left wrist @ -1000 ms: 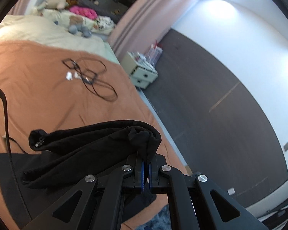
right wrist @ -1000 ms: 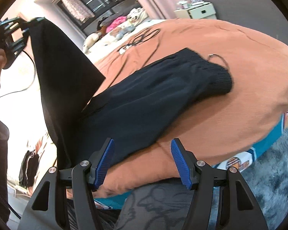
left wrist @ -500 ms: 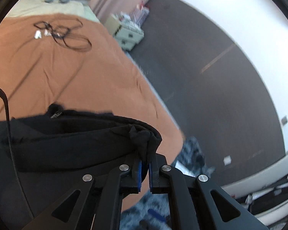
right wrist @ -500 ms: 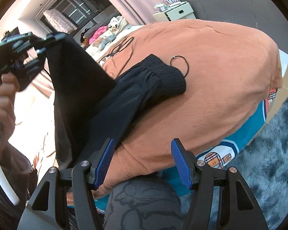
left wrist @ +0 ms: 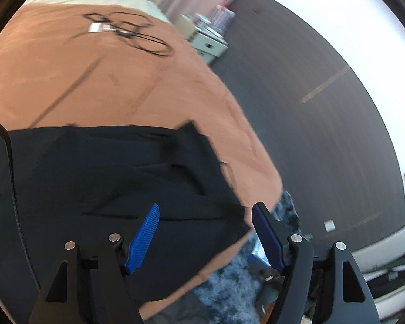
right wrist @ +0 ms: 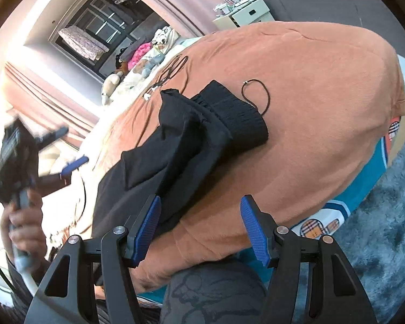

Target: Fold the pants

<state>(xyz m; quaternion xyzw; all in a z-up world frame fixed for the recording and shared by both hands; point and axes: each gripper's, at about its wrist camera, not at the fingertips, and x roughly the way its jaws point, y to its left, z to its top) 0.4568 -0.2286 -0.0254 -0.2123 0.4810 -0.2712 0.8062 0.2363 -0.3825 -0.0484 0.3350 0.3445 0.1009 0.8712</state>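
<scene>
Black pants (left wrist: 100,189) lie folded over on an orange blanket (left wrist: 121,81) near the bed's front edge. In the right wrist view the same pants (right wrist: 181,140) show a ribbed waistband toward the far end. My left gripper (left wrist: 205,232) hovers just above the cloth with its jaws opening, and nothing is pinched between the blue pads. From the right wrist view the left gripper (right wrist: 67,151) is blurred at the far left, held by a hand (right wrist: 21,229). My right gripper (right wrist: 199,226) is open over the blanket's near edge, its left pad beside the pants' hem.
Black cables (left wrist: 132,32) lie further up the blanket (right wrist: 310,94), and a black hair tie (right wrist: 256,94) rests beside the waistband. Stuffed toys (right wrist: 148,54) pile at the bed's head. A white nightstand (left wrist: 208,43) stands past the bed. A grey shaggy rug (right wrist: 378,229) covers the floor.
The left gripper came down to the bed and let go of the black cloth it had held up; the pants now lie folded flat. The right gripper stayed open and rolled a little.
</scene>
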